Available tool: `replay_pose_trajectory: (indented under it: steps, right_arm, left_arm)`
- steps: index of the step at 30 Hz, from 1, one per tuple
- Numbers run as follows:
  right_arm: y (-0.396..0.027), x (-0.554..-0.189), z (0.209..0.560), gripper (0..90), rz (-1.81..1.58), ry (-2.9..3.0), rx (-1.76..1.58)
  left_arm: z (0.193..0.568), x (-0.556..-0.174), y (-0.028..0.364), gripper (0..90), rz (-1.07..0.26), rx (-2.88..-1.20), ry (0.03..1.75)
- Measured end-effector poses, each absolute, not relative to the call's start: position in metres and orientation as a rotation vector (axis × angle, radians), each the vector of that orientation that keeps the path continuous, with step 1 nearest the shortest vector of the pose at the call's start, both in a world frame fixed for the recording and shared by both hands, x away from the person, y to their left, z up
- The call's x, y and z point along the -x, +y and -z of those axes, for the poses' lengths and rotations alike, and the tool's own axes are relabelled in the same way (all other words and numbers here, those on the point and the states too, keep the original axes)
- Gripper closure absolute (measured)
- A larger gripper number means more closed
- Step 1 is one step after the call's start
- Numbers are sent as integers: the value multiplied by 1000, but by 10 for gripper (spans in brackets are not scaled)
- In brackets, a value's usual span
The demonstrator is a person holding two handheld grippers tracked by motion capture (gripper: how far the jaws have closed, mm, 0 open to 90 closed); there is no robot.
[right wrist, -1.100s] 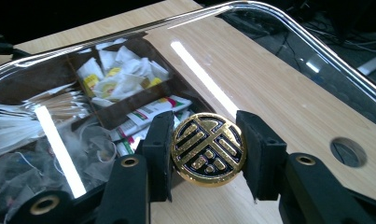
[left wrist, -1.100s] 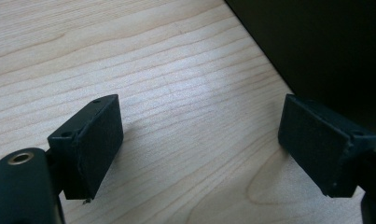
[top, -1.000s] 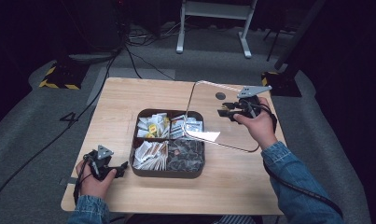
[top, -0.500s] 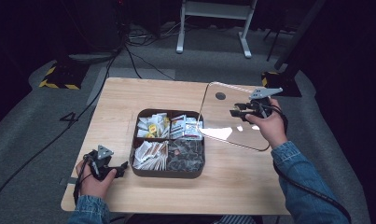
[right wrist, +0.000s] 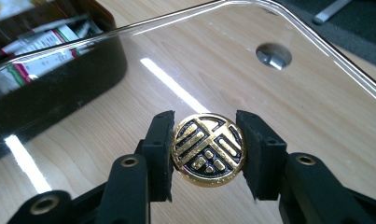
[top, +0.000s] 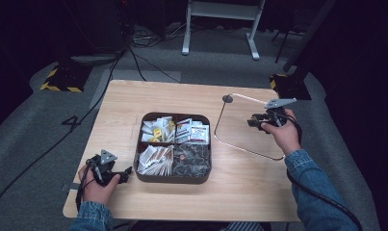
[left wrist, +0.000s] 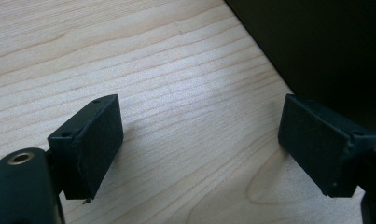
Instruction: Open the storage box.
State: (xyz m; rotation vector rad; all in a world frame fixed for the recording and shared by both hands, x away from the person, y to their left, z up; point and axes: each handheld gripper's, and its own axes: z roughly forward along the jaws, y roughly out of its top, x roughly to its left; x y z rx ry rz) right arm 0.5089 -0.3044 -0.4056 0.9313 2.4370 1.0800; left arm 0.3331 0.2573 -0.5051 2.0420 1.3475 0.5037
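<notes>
One clear lid [top: 244,127] with a thin gold rim, held by its round gold-and-black knob [right wrist: 208,150]; the knob bears a stylised gold emblem, not readable as letters. Right gripper [top: 257,121] fingers clamped on that knob from both sides. Lid sits tilted, right of the tray, its low edge down near the wooden surface [top: 239,192], clear of the tray. One dark square tray [top: 172,177], four compartments: sachets, white packets with red-green print too small to read, pale sticks, dark wrapped pieces. One small dark foot [top: 227,98] shows at the lid's far corner. Left gripper [top: 125,172] rests on the surface just left of the tray, fingers spread, nothing between them.
</notes>
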Motion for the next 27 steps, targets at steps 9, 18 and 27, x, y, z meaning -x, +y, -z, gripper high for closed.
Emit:
replay_pose_trajectory:
  steps: [9, 18, 27]
  right_arm:
    - [-319, -513, 438, 592, -1034, 2455, -1005]
    - [-328, -514, 463, 591, -1010, 2464, -1062]
    - [-332, -514, 476, 591, -1005, 2466, -1076]
  left_arm:
    - [505, -333, 257, 145, -503, -2042, 1348]
    - [505, -333, 257, 145, -504, -2042, 1347]
    - [505, -333, 257, 145, -504, -2042, 1348]
